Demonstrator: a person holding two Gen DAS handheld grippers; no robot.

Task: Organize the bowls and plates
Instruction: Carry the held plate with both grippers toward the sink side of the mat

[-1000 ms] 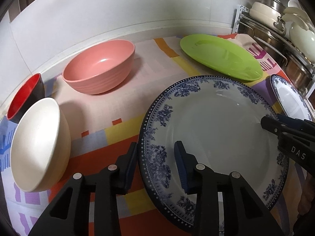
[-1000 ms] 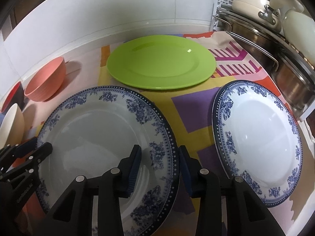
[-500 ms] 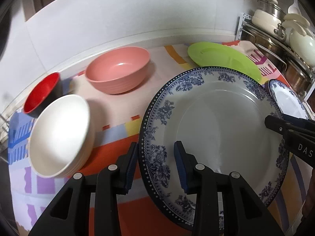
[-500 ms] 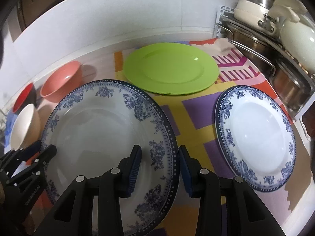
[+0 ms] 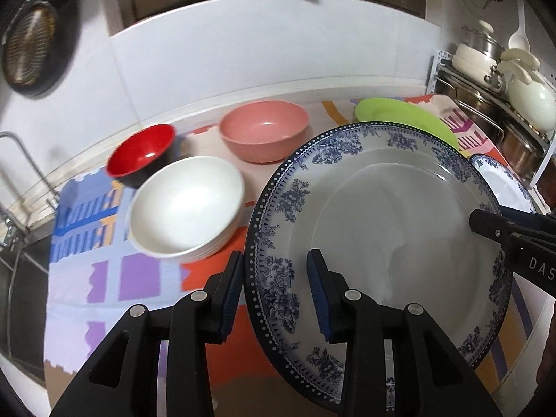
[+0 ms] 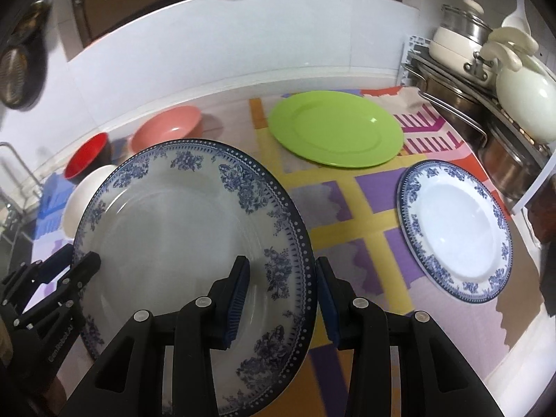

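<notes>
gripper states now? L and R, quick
Left gripper: straddles the big blue-rimmed plate rim; clamping cannot be told.
Right gripper: straddles the opposite rim; clamping cannot be told.

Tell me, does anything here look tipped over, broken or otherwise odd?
Nothing looks broken or spilled. The big blue-patterned plate is off the cloth, tilted, its rim between the fingers of the left gripper and right gripper. The white bowl also sits tilted.
</notes>
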